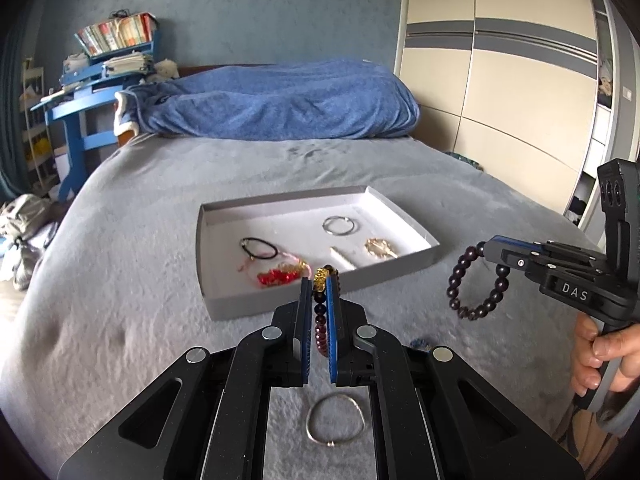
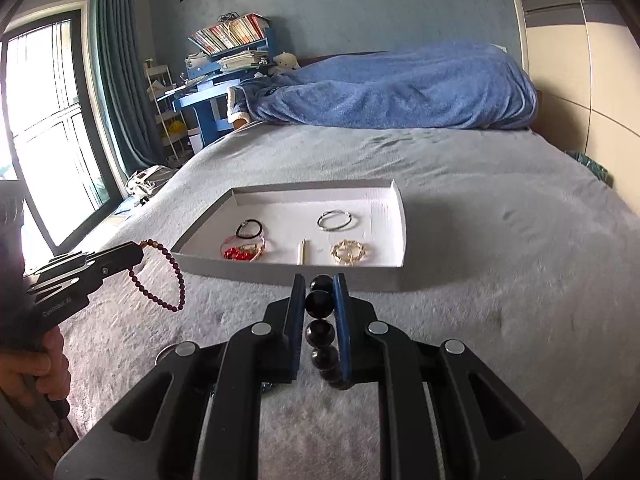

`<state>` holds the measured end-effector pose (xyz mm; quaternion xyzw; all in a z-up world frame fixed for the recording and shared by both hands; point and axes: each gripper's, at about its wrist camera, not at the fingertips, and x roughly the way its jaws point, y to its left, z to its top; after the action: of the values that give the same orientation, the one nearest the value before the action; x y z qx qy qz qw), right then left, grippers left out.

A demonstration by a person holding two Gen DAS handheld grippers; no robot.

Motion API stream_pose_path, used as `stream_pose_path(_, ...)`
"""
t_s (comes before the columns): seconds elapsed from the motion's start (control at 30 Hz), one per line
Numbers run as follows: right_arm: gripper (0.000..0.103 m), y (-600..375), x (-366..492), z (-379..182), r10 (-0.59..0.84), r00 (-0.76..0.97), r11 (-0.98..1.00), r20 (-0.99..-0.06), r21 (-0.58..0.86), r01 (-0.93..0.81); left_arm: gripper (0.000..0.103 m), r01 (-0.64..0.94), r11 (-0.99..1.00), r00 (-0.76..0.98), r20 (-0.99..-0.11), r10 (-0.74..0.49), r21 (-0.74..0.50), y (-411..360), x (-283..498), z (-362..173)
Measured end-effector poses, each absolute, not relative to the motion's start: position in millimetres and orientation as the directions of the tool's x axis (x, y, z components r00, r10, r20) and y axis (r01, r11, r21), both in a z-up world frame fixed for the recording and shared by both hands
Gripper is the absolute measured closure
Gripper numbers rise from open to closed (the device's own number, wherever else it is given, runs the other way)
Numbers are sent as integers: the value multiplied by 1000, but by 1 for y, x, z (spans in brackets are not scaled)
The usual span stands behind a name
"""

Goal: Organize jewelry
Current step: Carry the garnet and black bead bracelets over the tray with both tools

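A shallow grey tray (image 1: 224, 304) (image 2: 280, 274) lies on the grey bed. It holds a silver hoop (image 1: 339, 225) (image 2: 335, 220), a black hair tie (image 1: 258, 249) (image 2: 249, 229), red beads (image 1: 276, 278) (image 2: 240, 254), a gold piece (image 1: 379, 249) (image 2: 349, 252) and a small stick (image 1: 342, 258) (image 2: 302, 252). My left gripper (image 1: 319, 280) (image 2: 138, 249) is shut on a small-bead dark red bracelet (image 1: 320, 320) (image 2: 160, 280), held above the bed before the tray. My right gripper (image 2: 319, 278) (image 1: 489, 249) is shut on a large dark bead bracelet (image 2: 320, 332) (image 1: 476, 284).
A silver bangle (image 1: 336, 420) lies on the bed under my left gripper. A blue blanket (image 1: 280, 100) (image 2: 400, 88) is heaped at the head of the bed. A blue desk (image 1: 76, 120) stands at left, a wardrobe (image 1: 500, 80) at right, a window (image 2: 40, 120) at far left.
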<state>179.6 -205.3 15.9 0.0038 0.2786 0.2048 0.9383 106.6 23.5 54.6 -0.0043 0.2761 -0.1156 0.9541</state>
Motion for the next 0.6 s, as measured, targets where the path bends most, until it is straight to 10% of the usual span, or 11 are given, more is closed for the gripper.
stream_pose_path(0.6, 89, -167, 225, 70, 433, 768, 891, -471, 99, -442, 96, 193, 981, 840, -510, -184, -35, 32, 164, 91)
